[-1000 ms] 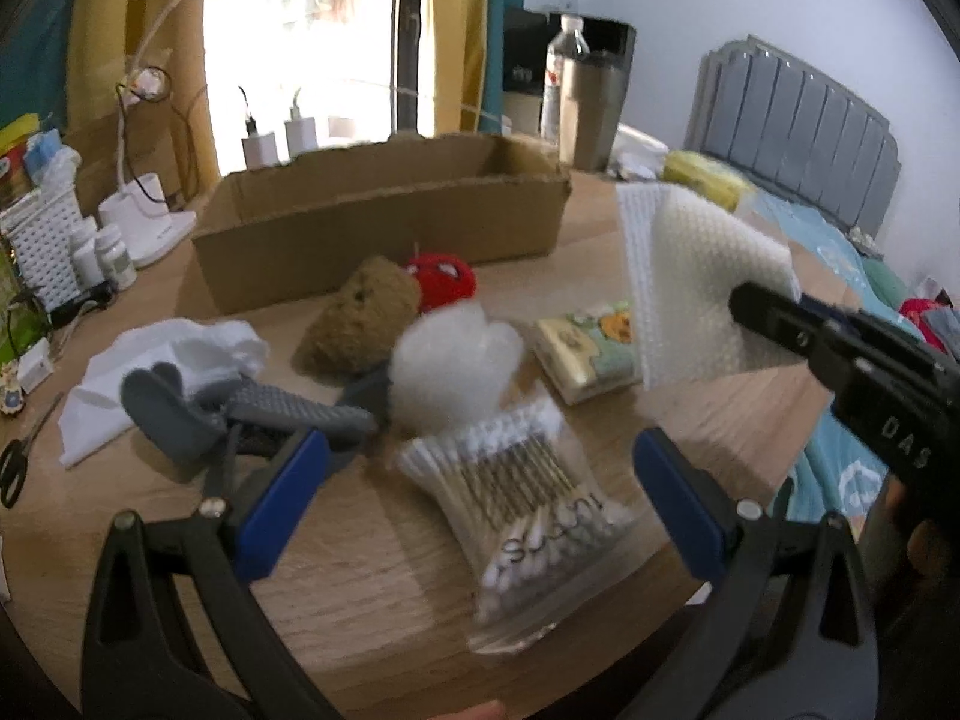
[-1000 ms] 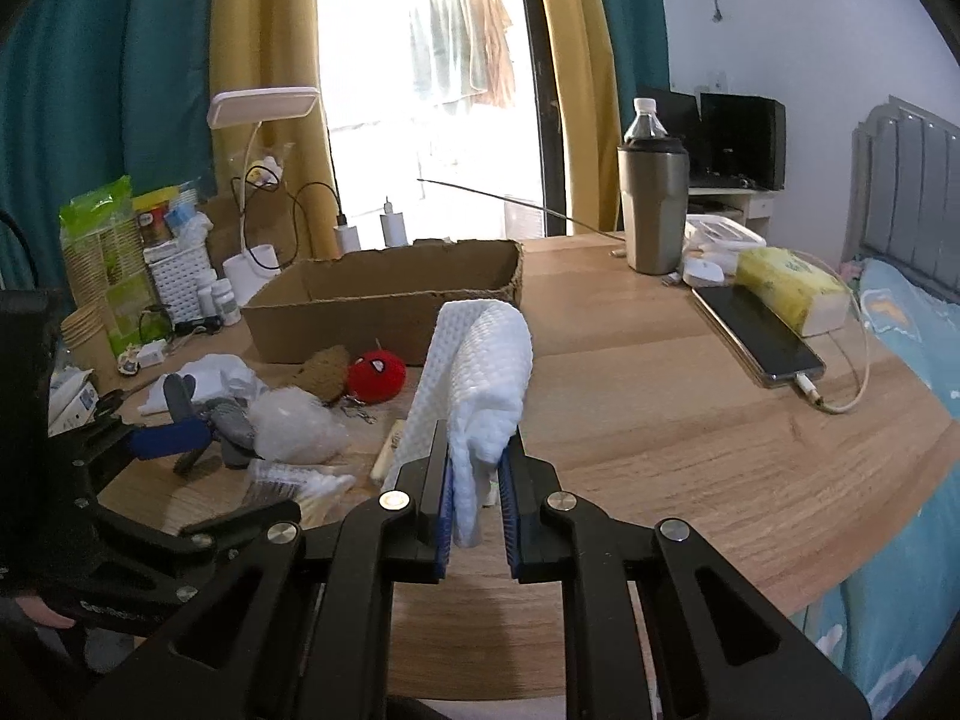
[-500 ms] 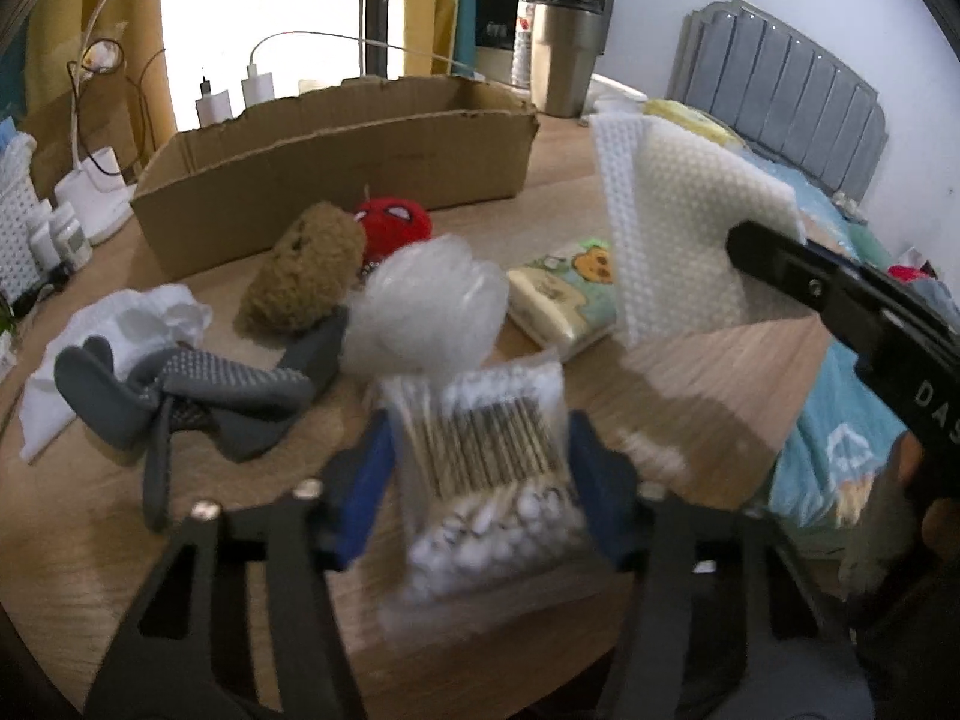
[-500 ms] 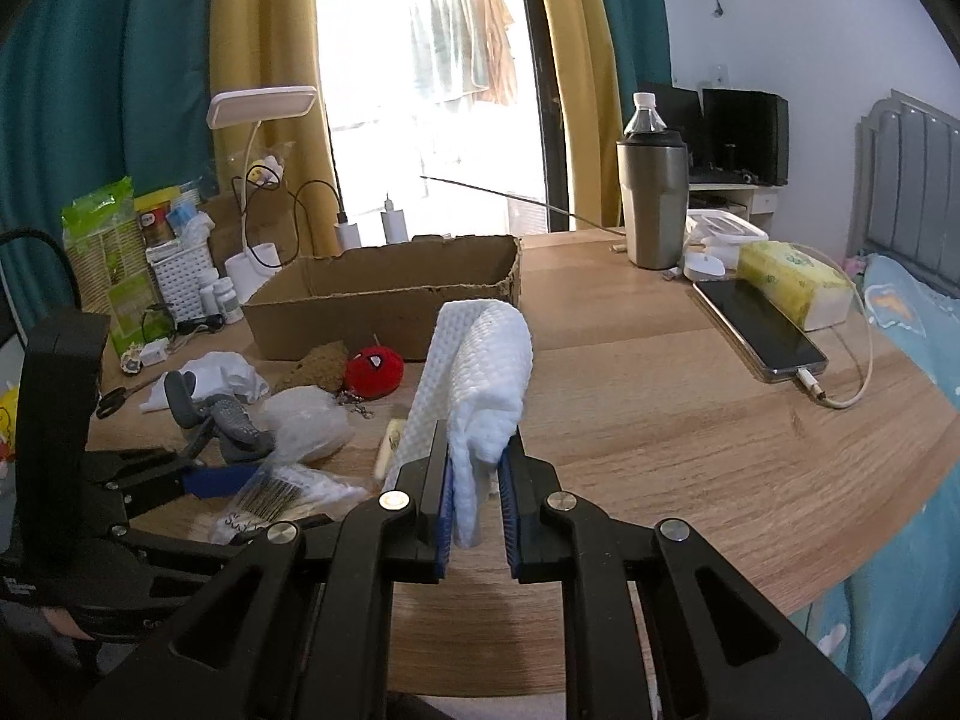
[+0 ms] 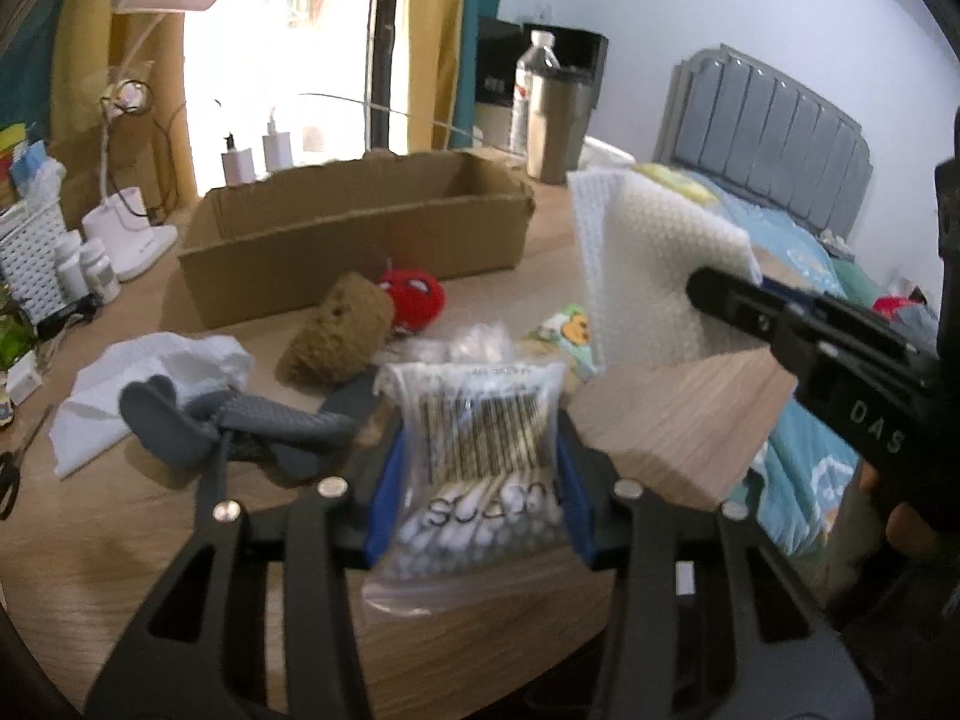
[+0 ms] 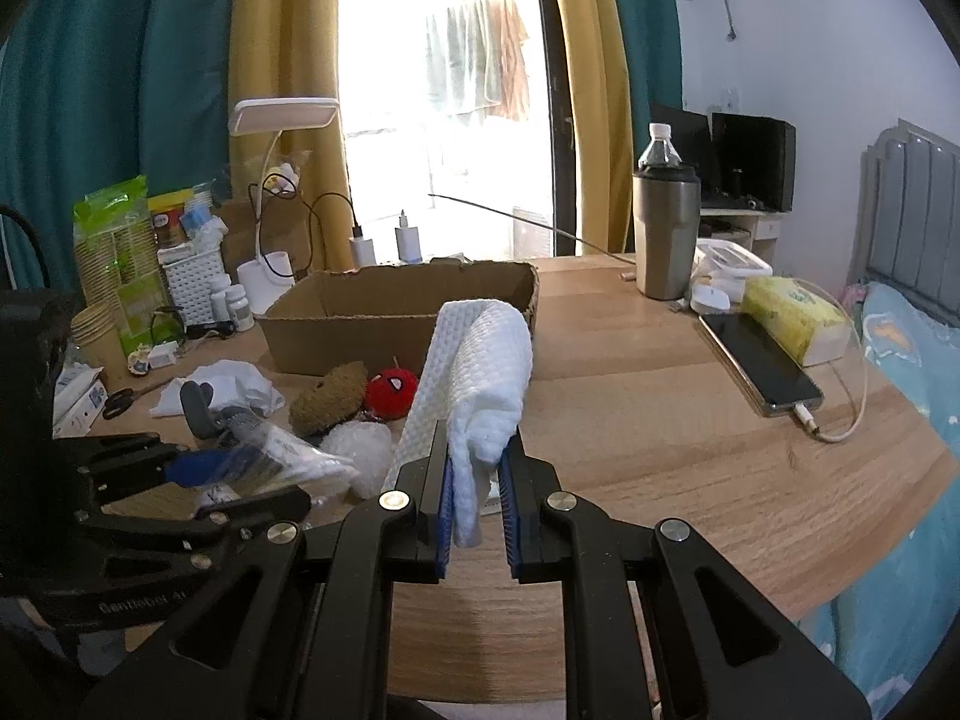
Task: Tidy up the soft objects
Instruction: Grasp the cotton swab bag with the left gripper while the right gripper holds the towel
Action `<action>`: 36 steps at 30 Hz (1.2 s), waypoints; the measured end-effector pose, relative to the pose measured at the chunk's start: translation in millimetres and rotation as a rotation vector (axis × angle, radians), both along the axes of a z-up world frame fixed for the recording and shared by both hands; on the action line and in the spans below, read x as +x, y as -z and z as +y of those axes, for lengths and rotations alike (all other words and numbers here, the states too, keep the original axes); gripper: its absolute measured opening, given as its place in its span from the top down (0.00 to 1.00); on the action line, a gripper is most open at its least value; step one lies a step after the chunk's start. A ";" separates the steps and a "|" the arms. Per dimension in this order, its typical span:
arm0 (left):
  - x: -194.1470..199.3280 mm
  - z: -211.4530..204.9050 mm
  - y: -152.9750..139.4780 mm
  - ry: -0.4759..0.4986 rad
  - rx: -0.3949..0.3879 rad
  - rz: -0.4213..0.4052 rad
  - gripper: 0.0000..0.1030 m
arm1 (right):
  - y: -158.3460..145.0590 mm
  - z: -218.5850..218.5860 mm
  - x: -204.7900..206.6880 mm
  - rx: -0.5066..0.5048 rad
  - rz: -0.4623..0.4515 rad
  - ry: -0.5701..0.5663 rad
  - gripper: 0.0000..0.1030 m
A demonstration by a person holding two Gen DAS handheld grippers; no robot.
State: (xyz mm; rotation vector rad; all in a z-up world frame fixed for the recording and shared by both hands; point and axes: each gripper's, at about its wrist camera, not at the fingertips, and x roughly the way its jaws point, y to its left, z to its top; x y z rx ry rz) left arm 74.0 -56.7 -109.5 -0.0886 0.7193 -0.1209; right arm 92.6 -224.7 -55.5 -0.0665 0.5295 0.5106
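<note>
Near the front edge of the worktop, the left hand-held gripper was closing on a light, slippery cotton-swab bag, best held mid-pack, while the right hand-held gripper pinched a soft white cloth.

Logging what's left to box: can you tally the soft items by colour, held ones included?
White: 3 - waffle cloth, crumpled cloth, fluffy wad
Grey: 1 - socks
Brown: 1 - plush
Red: 1 - plush ball
Total: 6
</note>
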 end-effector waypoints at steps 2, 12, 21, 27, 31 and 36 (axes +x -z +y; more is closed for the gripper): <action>-3.3 6.5 -4.6 -0.020 -0.009 -0.018 0.55 | -2.9 2.3 -1.1 -0.004 -0.006 -0.003 0.86; 0.7 36.6 -23.1 -0.076 -0.030 -0.077 0.55 | -12.6 8.9 0.9 -0.027 -0.020 -0.004 0.86; 18.5 52.4 -30.2 -0.104 -0.054 -0.092 0.55 | -16.6 14.8 16.1 -0.046 -0.003 0.008 0.86; 33.3 64.4 -35.7 -0.125 -0.061 -0.091 0.55 | -21.1 19.6 32.6 -0.049 0.007 0.012 0.86; 45.9 70.1 -40.1 -0.132 -0.066 -0.090 0.55 | -25.8 23.2 45.8 -0.051 0.009 0.013 0.86; 59.7 76.2 -45.5 -0.146 -0.085 -0.096 0.55 | -32.9 29.5 61.0 -0.068 0.008 0.002 0.86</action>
